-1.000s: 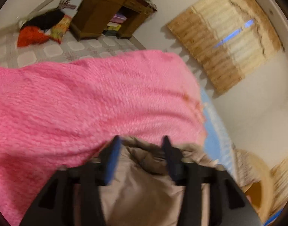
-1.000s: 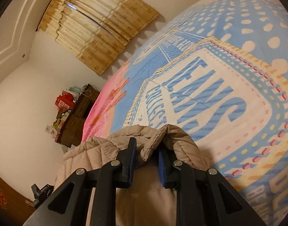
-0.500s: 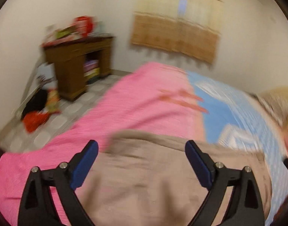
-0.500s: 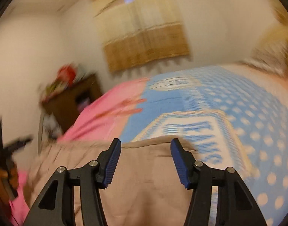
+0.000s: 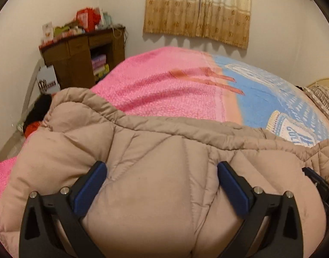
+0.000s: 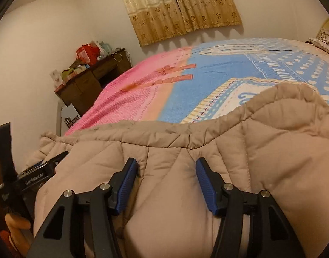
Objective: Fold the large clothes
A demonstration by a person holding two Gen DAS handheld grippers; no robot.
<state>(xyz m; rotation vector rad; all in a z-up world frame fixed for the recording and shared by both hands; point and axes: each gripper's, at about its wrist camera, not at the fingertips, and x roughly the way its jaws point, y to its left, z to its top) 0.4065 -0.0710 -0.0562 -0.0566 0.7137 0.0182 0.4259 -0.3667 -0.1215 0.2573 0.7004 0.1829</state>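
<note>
A beige quilted puffer coat [image 5: 155,172] lies bunched on the bed, filling the lower half of both views [image 6: 207,150]. My left gripper [image 5: 162,178] is open wide, its blue pads pressed down on either side of a puffed panel of the coat. My right gripper [image 6: 166,178] is open too, its pads resting on the coat just below a stitched seam. Neither holds cloth. The left gripper's body shows at the left edge of the right wrist view [image 6: 35,172].
The bed carries a pink blanket [image 5: 164,86] and a blue patterned cover [image 6: 250,64]. A brown wooden desk [image 5: 82,58] with clutter stands by the far wall at left. Curtains [image 5: 196,8] hang behind. A pillow [image 5: 323,101] lies at far right.
Both grippers let go of the coat and opened. Both views swung level toward the curtained wall, and the coat now lies spread on the bed under them.
</note>
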